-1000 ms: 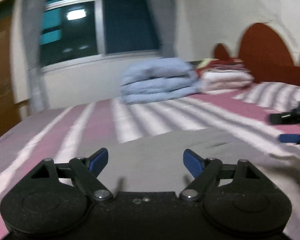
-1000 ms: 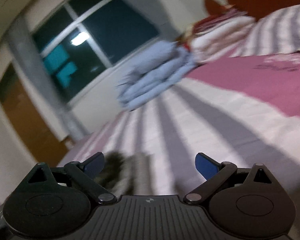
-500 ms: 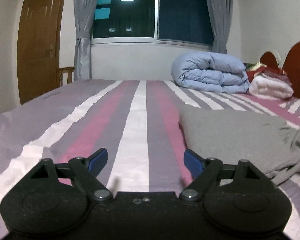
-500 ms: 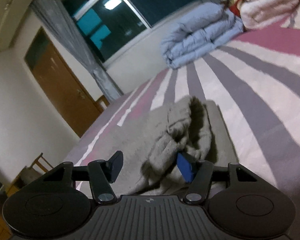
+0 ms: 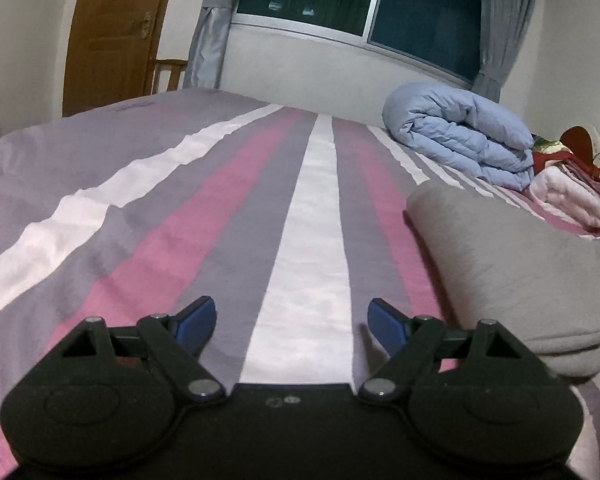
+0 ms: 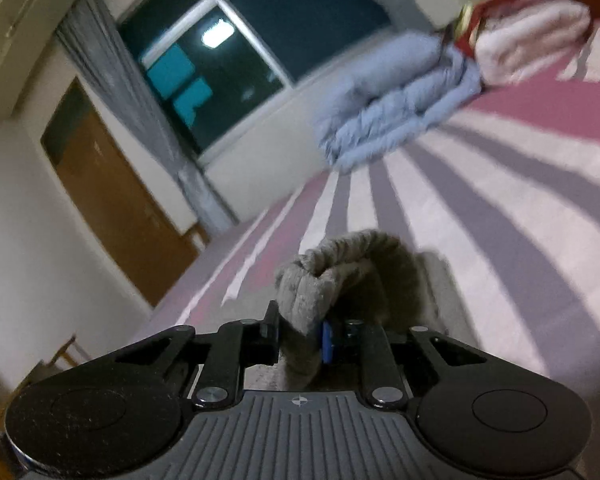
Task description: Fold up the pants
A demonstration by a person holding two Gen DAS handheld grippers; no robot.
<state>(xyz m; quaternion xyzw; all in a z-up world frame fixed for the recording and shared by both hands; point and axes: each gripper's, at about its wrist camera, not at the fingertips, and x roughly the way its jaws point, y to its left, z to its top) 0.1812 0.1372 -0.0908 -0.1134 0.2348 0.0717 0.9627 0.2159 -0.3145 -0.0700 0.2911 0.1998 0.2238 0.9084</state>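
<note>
The grey pants [image 5: 512, 264] lie folded on the striped bed, to the right of my left gripper [image 5: 290, 324]. The left gripper is open and empty, low over the bedsheet, beside the pants' left edge and apart from them. In the right wrist view my right gripper [image 6: 300, 336] is shut on a bunched fold of the grey pants [image 6: 340, 276], which stands up between the fingers. The rest of the pants trails back over the bed behind the bunch.
The bed [image 5: 204, 216] has pink, grey and white stripes. A folded light-blue duvet [image 5: 460, 140] and pink and red blankets [image 5: 568, 196] lie at the far right by the headboard. A window, grey curtains, a wooden door [image 5: 112, 32] and a chair stand beyond.
My right gripper has closed on a bunch of the pants and tilted, lifting the bunch. My left gripper has moved closer to the bed, keeping open, with the pants now further to its right.
</note>
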